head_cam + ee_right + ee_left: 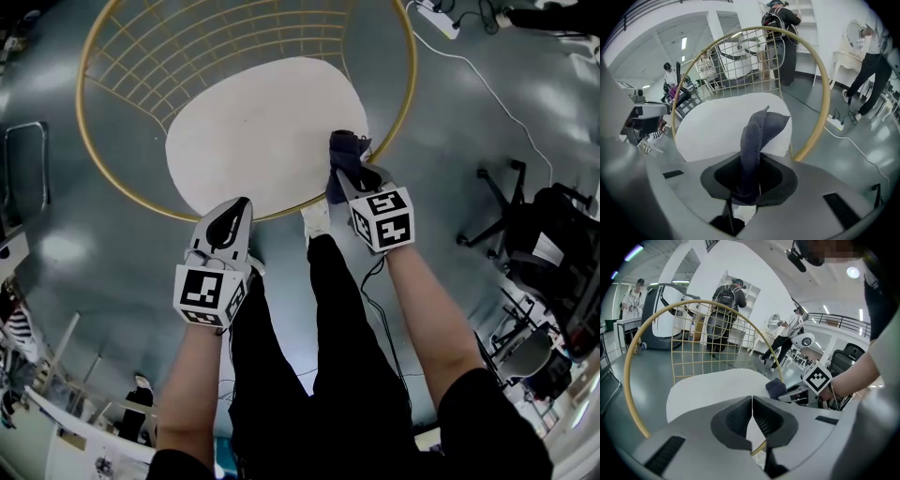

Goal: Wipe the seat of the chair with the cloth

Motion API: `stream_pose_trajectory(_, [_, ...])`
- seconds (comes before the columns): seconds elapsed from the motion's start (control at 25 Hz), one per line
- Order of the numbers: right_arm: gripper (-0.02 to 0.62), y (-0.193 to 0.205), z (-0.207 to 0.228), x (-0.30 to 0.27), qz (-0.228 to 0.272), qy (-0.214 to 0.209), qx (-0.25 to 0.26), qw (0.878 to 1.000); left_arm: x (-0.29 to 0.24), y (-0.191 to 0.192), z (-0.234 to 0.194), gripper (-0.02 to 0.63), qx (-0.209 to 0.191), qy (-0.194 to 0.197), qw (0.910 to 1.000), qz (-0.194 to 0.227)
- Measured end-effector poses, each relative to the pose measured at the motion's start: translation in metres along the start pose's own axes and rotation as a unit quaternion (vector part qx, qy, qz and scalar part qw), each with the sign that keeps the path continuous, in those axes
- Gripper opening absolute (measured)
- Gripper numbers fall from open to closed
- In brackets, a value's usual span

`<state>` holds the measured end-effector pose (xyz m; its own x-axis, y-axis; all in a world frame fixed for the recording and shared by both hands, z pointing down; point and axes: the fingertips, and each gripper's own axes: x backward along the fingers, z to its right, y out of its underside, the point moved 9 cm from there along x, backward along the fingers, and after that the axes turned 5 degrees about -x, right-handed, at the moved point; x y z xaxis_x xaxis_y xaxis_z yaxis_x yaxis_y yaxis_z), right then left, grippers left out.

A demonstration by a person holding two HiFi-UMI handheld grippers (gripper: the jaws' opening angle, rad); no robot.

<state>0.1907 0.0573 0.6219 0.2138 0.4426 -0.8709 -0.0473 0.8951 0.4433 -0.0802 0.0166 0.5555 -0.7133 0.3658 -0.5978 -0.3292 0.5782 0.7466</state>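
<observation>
Dark-blue cloth [345,150] partly hidden, lower end buried between jaws of right gripper [351,176]. Chair's gold wire back [187,47] cut off by top edge of head view. White cable [487,89] on grey floor and black office chair [511,202] stand well apart, to right. Right jaws pinch cloth, free end over right edge of white seat [253,131]. Left gripper [232,217] jaws pressed together, nothing between, at seat's front edge.

chair [825,114]: round gold wire frame, upper centre | seat [262,131]: white oval, flat | cloth [345,146]: dark blue, bunched, pinched by right gripper [347,174] at seat's right edge
</observation>
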Motion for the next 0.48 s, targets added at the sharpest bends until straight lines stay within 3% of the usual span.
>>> stream_pose_trajectory(0.24, [0.089,-0.008,0.027,0.015,-0.005,0.054,-0.010,0.998,-0.002,-0.007,0.007,0.020,0.001,0.001,1.0000,0.003])
stream_pose_trajectory(0.48, [0.089,-0.013,0.028,0.018,-0.006,0.062,-0.014,0.998,0.001,-0.010,0.005,0.020,0.006,-0.001,0.9999,0.008])
